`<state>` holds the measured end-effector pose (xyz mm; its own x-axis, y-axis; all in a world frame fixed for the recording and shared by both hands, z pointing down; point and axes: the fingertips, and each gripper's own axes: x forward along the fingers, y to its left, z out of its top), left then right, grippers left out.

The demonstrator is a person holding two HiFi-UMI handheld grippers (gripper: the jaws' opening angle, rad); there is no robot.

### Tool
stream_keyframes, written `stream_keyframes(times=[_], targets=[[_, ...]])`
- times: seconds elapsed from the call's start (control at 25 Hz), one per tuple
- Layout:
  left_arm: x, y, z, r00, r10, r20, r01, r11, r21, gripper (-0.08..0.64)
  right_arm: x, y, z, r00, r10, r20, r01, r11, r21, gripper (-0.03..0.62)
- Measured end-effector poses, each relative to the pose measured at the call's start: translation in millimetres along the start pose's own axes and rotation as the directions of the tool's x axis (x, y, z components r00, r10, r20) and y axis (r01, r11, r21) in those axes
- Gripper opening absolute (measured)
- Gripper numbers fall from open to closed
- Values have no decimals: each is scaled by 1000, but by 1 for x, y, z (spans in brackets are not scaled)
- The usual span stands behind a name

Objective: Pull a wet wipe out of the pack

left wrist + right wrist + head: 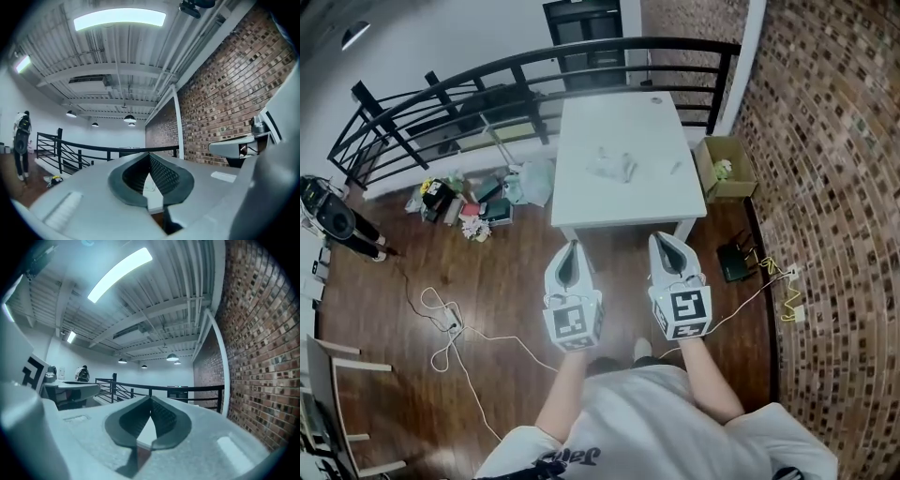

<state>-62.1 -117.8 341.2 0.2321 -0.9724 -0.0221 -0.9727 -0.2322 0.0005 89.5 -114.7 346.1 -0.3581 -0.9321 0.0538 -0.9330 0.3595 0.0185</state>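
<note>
In the head view a white table point(581, 202) stands ahead of me with a small pale pack point(614, 167) lying near its middle, too small to make out in detail. Both grippers are held level over the wooden floor, short of the table's near edge and apart from the pack. My left gripper point(573, 244) has its jaws closed tip to tip with nothing between them, as the left gripper view point(149, 153) also shows. My right gripper point(661, 237) is likewise shut and empty point(150, 398).
A black railing point(487, 75) runs behind and left of the table. A cardboard box point(724, 167) sits by the brick wall point(825, 187) on the right. Floor clutter point(469, 199) lies left of the table, with cables point(450, 328) and a black device point(733, 262) on the floor.
</note>
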Motion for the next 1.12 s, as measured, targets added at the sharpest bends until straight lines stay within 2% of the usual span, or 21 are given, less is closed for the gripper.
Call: stream_keyframes(times=[0.2, 0.4, 0.48, 0.64, 0.76, 0.88, 1.0, 1.12], targets=[[42, 11, -21, 998, 33, -48, -32, 999, 4, 5, 46, -19, -23, 998, 40, -50, -39, 999, 21, -15], [105, 32, -44, 997, 9, -71, -7, 1000, 24, 5, 110, -37, -45, 996, 15, -88, -13, 1000, 19, -15], [142, 36, -52, 997, -30, -72, 32, 999, 26, 5, 142, -50, -52, 995, 3, -100, -1, 1000, 22, -15], [218, 43, -61, 983, -142, -113, 153, 984, 96, 3, 217, -73, -54, 991, -21, -136, 19, 1000, -19, -15], [265, 59, -52, 975, -208, -81, 215, 973, 82, 3, 269, -85, -45, 989, -64, -133, 63, 998, -12, -15], [299, 66, -55, 949, -304, -79, 310, 948, 76, 11, 305, -89, -46, 988, -82, -132, 85, 996, 20, -15], [327, 74, -73, 930, -351, -106, 355, 934, 20, 11, 329, -87, -54, 984, -64, -166, 61, 998, -23, -15], [346, 77, -92, 923, -362, -133, 363, 932, -16, 11, 340, -90, -66, 981, 7, -194, -19, 998, -60, -15]])
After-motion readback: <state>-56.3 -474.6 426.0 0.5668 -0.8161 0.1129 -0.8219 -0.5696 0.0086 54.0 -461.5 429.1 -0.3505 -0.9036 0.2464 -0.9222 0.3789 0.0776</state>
